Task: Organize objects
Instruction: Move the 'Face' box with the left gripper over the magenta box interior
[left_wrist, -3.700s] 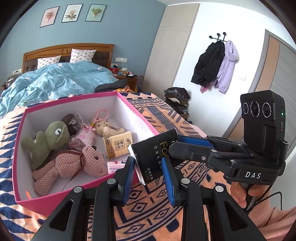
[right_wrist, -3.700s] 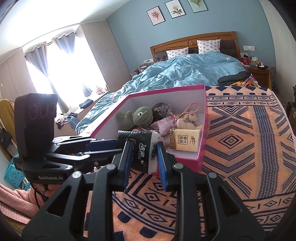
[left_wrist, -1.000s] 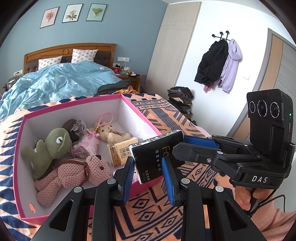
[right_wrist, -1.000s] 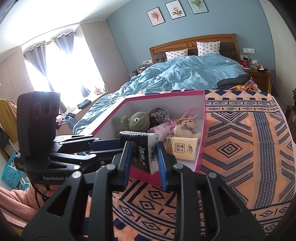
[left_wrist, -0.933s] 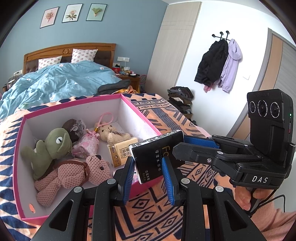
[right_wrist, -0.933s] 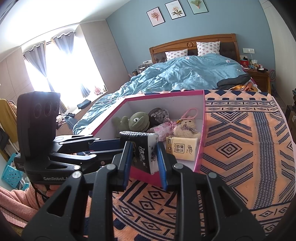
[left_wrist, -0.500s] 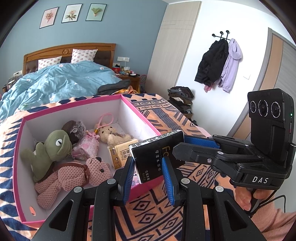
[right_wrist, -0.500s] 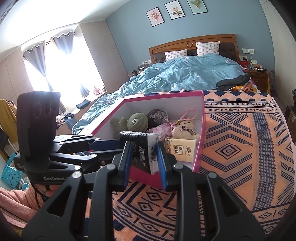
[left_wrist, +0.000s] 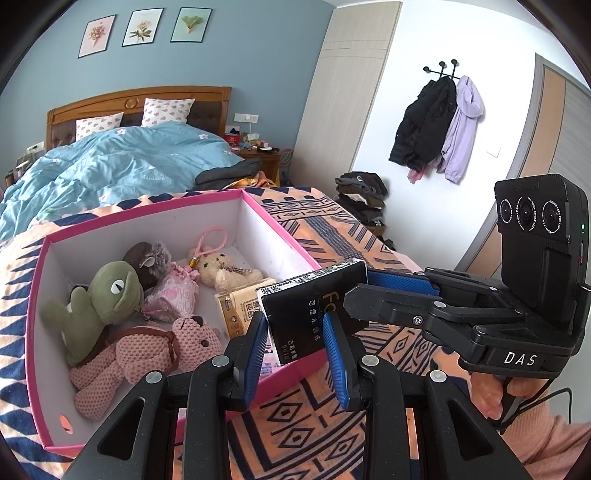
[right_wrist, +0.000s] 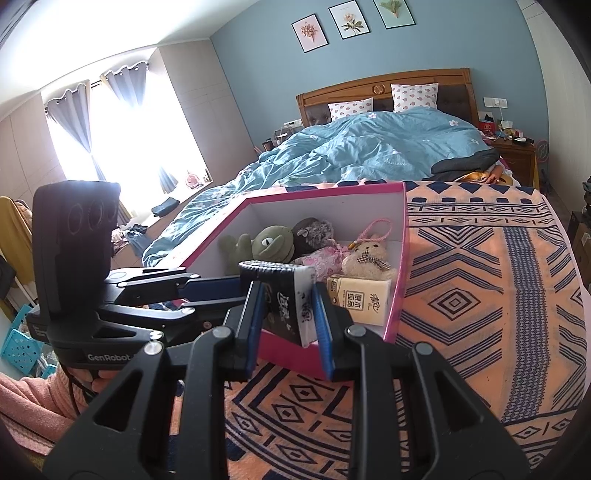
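A black tissue pack (left_wrist: 310, 314) with white lettering is held in the air over the near corner of a pink box (left_wrist: 280, 229). My left gripper (left_wrist: 295, 332) is shut on its lower end. My right gripper (right_wrist: 288, 306) is shut on the same pack (right_wrist: 284, 306) from the other side; it shows in the left wrist view (left_wrist: 391, 291) coming in from the right. The box (right_wrist: 395, 317) holds a green frog plush (left_wrist: 107, 295), a pink knitted bear (left_wrist: 147, 350), a beige bear (left_wrist: 221, 269), a brown plush (left_wrist: 147, 258), a pink pouch (left_wrist: 173, 295) and a yellow tissue pack (left_wrist: 243, 306).
The box stands on an orange and navy patterned blanket (right_wrist: 480, 288) at the foot of a bed with a blue duvet (right_wrist: 369, 147). Coats (left_wrist: 439, 125) hang on the right wall above a pile of clothes (left_wrist: 362, 192). A nightstand (right_wrist: 517, 151) stands beside the bed.
Both grippers and the black pack have held their grip and shifted slightly toward the box; the box sits a little lower and closer in both views.
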